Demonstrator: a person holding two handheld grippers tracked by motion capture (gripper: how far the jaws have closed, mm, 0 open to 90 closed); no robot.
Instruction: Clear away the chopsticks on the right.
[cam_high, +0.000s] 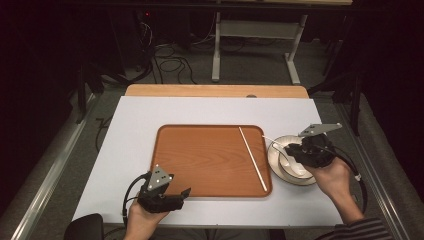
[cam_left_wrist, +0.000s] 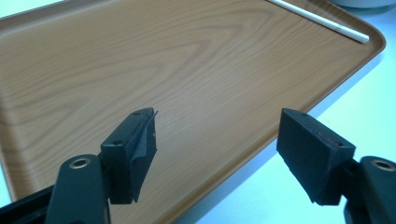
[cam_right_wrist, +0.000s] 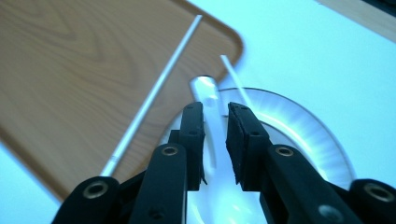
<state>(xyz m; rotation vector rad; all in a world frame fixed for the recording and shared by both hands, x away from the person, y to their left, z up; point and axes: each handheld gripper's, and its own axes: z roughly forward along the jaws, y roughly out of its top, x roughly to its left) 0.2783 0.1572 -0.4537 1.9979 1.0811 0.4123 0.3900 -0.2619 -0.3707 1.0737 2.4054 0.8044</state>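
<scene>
A wooden tray (cam_high: 200, 160) lies mid-table with one white chopstick (cam_high: 252, 157) slanted along its right side. Right of it stands a white plate (cam_high: 300, 181) with a second white stick (cam_high: 272, 141) leaning over its rim. My right gripper (cam_high: 294, 150) hovers over the plate. In the right gripper view its jaws (cam_right_wrist: 215, 109) stand close together on a pale white spoon (cam_right_wrist: 205, 88), whose end pokes out beyond them above the plate (cam_right_wrist: 322, 140). My left gripper (cam_high: 182, 195) rests at the tray's near left edge, open (cam_left_wrist: 217, 140), with nothing between its fingers.
The tray sits on a white mat over a wooden table (cam_high: 215, 91). The tray's broad middle (cam_left_wrist: 187, 60) carries nothing. Beyond the table are the legs of a second table (cam_high: 216, 55) and cables on the floor (cam_high: 170, 62).
</scene>
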